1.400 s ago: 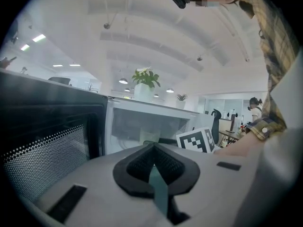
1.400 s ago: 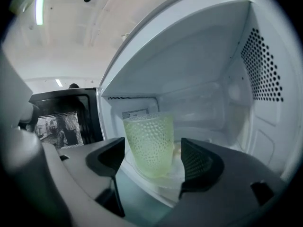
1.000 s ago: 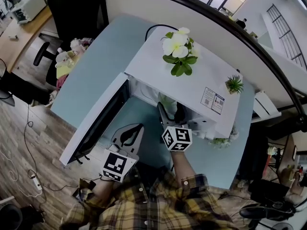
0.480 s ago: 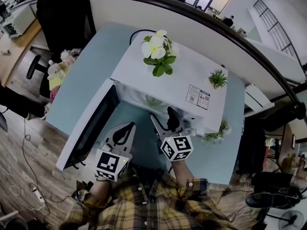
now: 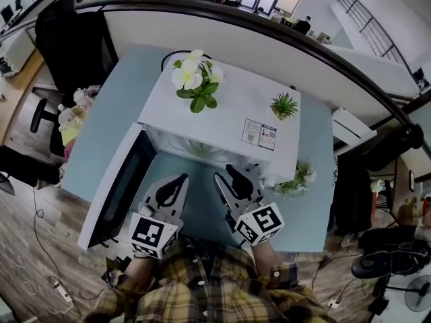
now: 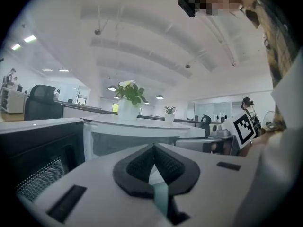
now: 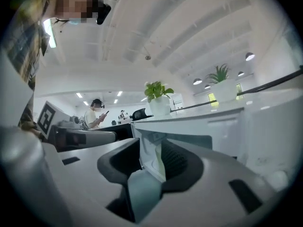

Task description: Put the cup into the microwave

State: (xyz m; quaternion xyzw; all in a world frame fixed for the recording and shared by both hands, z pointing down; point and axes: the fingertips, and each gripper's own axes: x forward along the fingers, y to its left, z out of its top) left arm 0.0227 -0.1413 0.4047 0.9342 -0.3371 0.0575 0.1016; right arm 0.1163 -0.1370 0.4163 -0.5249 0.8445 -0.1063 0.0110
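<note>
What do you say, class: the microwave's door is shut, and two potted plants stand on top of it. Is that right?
No. The door is open, swung out to the left, as the head view shows. The rest holds: a white-flowered plant and a small spiky plant stand on top of the microwave.

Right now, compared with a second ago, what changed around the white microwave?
The right gripper has drawn back from the white microwave toward the person; its jaws have just been closing partway, nothing between them. Unchanged: microwave door open, left gripper shut and empty.
</note>
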